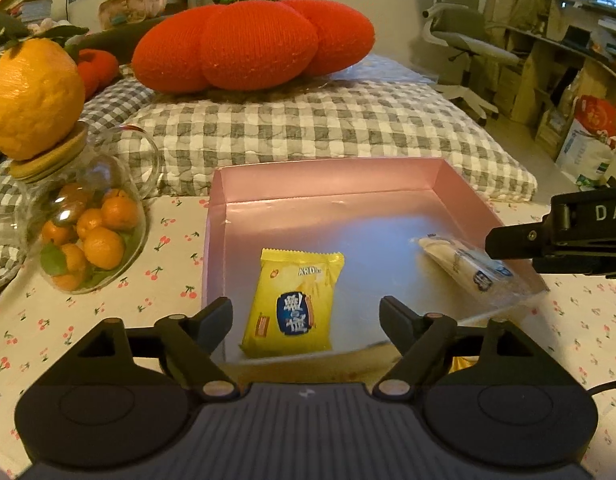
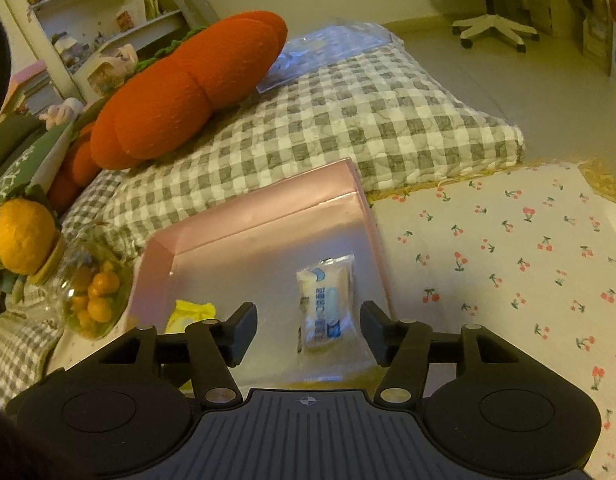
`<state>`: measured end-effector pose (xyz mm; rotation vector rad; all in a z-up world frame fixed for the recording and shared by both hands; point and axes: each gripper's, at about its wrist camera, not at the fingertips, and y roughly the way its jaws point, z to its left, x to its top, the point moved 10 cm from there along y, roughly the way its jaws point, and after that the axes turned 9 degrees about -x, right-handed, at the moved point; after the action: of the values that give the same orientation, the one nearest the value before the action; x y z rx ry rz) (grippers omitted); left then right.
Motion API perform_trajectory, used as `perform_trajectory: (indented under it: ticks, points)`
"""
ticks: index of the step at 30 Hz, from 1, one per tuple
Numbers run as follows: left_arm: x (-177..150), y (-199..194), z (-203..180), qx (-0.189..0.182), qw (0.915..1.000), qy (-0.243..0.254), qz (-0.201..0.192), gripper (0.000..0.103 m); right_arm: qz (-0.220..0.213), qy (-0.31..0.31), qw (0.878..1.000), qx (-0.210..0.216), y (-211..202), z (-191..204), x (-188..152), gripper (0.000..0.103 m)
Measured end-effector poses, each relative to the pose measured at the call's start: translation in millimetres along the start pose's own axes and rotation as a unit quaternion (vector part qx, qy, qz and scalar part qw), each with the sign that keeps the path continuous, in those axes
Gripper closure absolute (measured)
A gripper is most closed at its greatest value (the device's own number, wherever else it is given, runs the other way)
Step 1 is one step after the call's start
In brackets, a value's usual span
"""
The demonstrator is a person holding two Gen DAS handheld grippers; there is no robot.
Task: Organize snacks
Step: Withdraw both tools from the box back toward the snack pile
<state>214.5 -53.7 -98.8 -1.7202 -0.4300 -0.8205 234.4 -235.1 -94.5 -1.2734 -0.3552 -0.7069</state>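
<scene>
A shallow pink box (image 1: 328,176) (image 2: 244,220) sits on the cherry-print cloth. A yellow snack packet (image 1: 294,304) lies flat inside at its near left; only its corner shows in the right wrist view (image 2: 190,314). A clear-wrapped white snack (image 1: 464,266) (image 2: 328,306) lies inside at the right. My left gripper (image 1: 306,322) is open, above the box's near edge, with the yellow packet between its fingers. My right gripper (image 2: 308,330) is open above the white snack; its arm shows at the right of the left wrist view (image 1: 556,236).
A glass jar of small oranges (image 1: 88,236) (image 2: 92,292) with a large orange on its lid (image 1: 32,96) stands left of the box. A checked quilt (image 1: 308,128) and a red plush cushion (image 1: 248,44) lie behind. The cherry-print cloth (image 2: 508,260) stretches right.
</scene>
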Motion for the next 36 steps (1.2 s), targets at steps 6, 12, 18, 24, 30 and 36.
perform_trajectory:
  ticks: [6, 12, 18, 24, 30, 36]
  points:
    - [-4, -18, 2, 0.004, 0.9998, -0.011, 0.017, 0.012, 0.005, -0.009, 1.0, -0.002, -26, 3, -7, 0.032]
    - [-11, -40, 7, 0.009, 0.9992, -0.021, 0.033, 0.004, 0.016, -0.02, 1.0, -0.008, -47, 4, -21, 0.023]
    - [-20, -58, 12, 0.017, 0.9986, -0.025, 0.043, 0.001, 0.028, -0.038, 0.999, -0.009, -60, 8, -38, 0.02]
    - [-32, -71, 17, 0.017, 0.9986, -0.02, 0.045, 0.001, 0.039, -0.044, 0.998, -0.001, -70, 12, -59, 0.02]
    - [-45, -81, 19, 0.009, 0.9994, 0.0, 0.034, 0.001, 0.039, -0.059, 0.997, 0.023, -75, 14, -86, 0.02]
    - [-60, -88, 14, -0.023, 0.9991, 0.013, 0.032, 0.001, 0.017, -0.099, 0.994, 0.041, -83, 17, -98, 0.019]
